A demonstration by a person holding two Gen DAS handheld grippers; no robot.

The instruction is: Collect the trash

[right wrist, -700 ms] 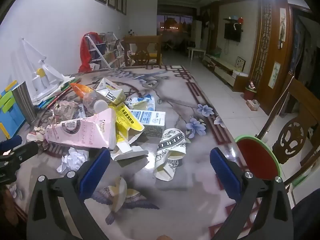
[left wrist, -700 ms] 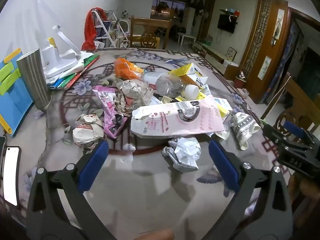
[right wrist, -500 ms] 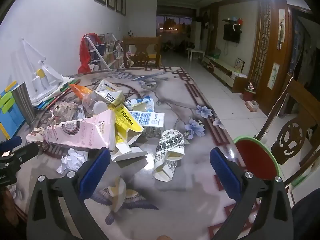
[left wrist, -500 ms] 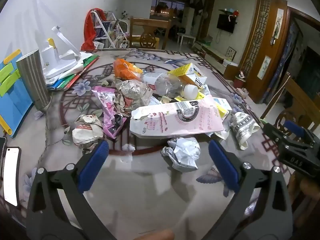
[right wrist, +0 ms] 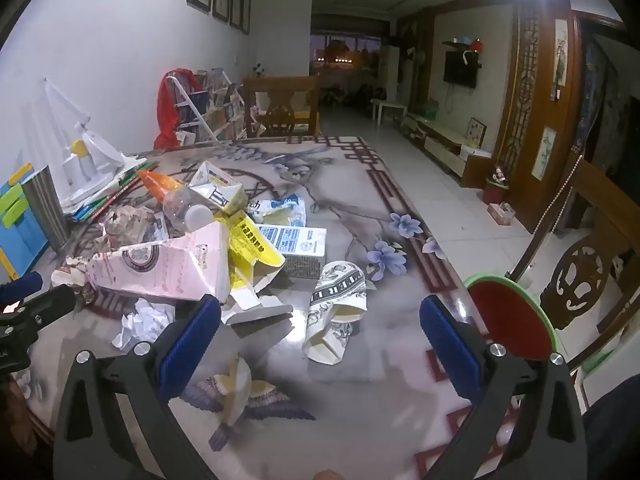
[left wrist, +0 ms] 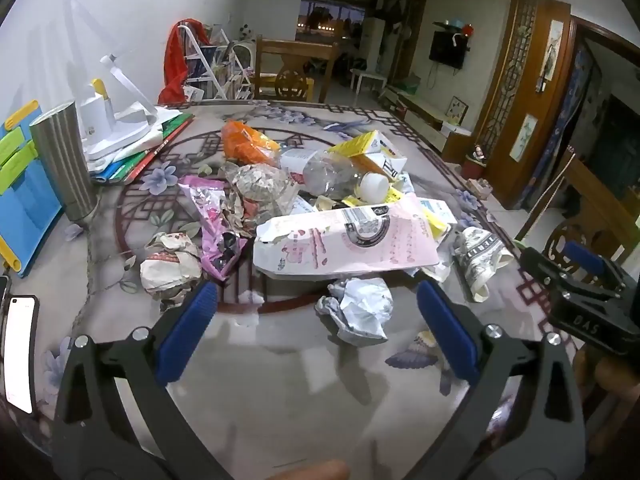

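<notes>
With the left gripper and right gripper both spread wide and empty, the crumpled paper ball lay on the table just ahead, appearing light and soft, best pinched across its middle.

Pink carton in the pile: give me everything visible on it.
The pink carton looks like thin printed card, pale pink with red marks, a round dark emblem and a barcode. It lies flat on its side, squashed, its left end torn open. It rests on the table at the pile's near edge, over a yellow box. Neither claw touches it.
</notes>
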